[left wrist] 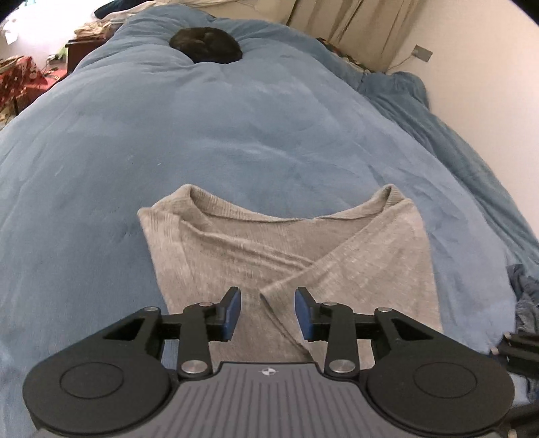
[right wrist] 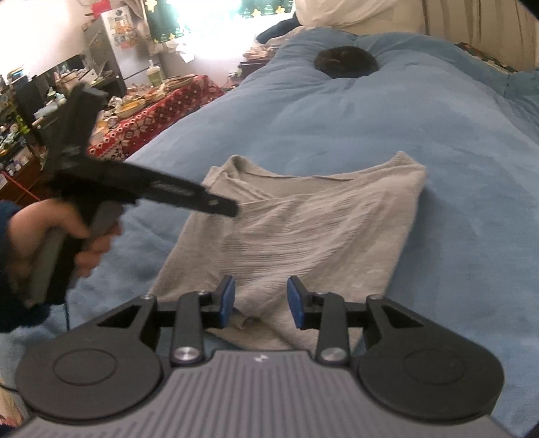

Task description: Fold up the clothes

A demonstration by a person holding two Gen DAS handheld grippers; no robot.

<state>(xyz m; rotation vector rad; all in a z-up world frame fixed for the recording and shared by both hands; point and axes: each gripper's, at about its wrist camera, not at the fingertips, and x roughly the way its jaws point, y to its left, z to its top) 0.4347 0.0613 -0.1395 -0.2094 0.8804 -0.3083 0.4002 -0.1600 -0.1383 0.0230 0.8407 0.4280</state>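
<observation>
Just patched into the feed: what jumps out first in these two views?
A grey knit top lies partly folded on the blue duvet, sides turned in over its middle, right before both open grippers. Far up the bed rests a dark round bundle. In the right wrist view, the left gripper hovers over the top's left side.

Bed covered by a rumpled blue duvet [left wrist: 209, 134] fills most of the room; a dark round object [left wrist: 206, 44] sits near its head; beige curtains [left wrist: 353, 27] hang by a plain pale wall [left wrist: 488, 84]; beside the bed, a cluttered table under a red patterned cloth [right wrist: 151, 118]; a grey fridge [right wrist: 107, 50] beyond; bright window glare [right wrist: 215, 33] washes out the far side.
</observation>
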